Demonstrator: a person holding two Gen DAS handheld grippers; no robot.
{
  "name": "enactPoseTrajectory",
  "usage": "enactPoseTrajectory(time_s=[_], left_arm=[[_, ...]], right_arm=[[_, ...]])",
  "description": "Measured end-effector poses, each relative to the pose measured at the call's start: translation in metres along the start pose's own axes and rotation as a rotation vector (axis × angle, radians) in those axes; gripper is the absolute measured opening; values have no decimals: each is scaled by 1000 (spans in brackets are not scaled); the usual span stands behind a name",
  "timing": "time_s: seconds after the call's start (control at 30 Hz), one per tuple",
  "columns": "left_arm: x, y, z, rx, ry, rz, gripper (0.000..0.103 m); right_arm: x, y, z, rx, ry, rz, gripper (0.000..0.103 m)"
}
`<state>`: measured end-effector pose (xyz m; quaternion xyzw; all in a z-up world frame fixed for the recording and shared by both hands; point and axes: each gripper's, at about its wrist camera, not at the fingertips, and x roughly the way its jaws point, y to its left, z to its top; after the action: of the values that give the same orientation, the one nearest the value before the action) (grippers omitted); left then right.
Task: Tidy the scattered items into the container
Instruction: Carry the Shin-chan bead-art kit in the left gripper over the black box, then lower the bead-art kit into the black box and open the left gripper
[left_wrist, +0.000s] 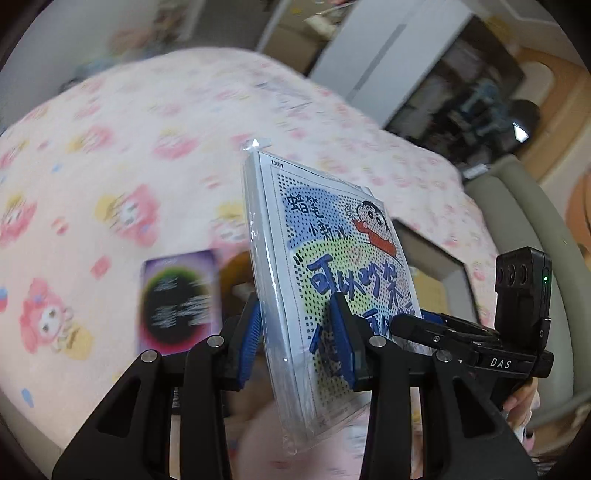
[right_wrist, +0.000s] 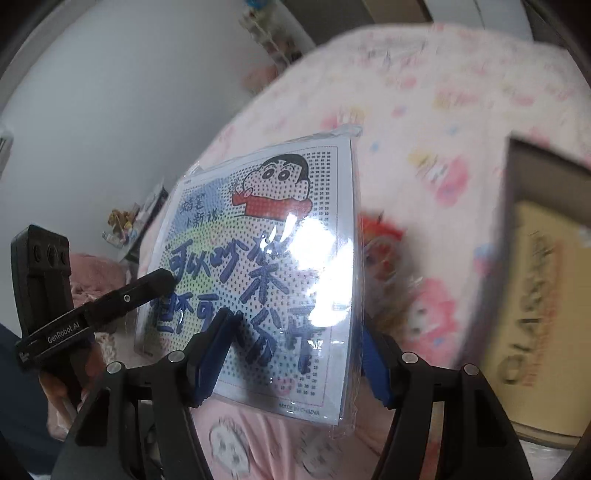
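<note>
Plastic-wrapped cartoon kit (left_wrist: 328, 266) clamped by both left gripper (left_wrist: 295, 332) and right gripper (right_wrist: 295, 354), above bed (left_wrist: 110, 147); box (right_wrist: 535, 288) nearby; purple card (left_wrist: 179, 299) unsorted.

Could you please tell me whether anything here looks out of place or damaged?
Nothing looks damaged or spilled. One oddity: the packet stands on edge, tilted, clamped in the left tongs while the right tongs straddle it too. A purple card lies loose on the bedspread.
</note>
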<state>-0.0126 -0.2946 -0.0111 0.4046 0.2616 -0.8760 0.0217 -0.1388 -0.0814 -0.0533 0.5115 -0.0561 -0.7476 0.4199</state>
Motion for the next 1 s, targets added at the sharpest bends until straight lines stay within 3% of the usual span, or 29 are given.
enactPoseTrajectory(time_s=[0.23,0.37,0.47,0.6,0.7,1.0], left_arm=[[64,-105,15,116,86,-145,37],[133,-162,11,160,215,-197,37],[175,-188,1,176,297,-199,38],[213,-206,-13,194,366,-165,50],[219,-214,-17,240,369,-118,51],[233,-234,-33,440,406,142,52]], right_arm=[[-87,-56,-25,44,-115,-131,62],[-125,-122,-48,75,-90,-230,62],[-128,-165,-62,146,-43,-296,62],[-126,-198,-75,227,-21,-292,62],[-119,-207,-75,241,7,-286,62],[-74,-223,-79,255,113,-328,62]])
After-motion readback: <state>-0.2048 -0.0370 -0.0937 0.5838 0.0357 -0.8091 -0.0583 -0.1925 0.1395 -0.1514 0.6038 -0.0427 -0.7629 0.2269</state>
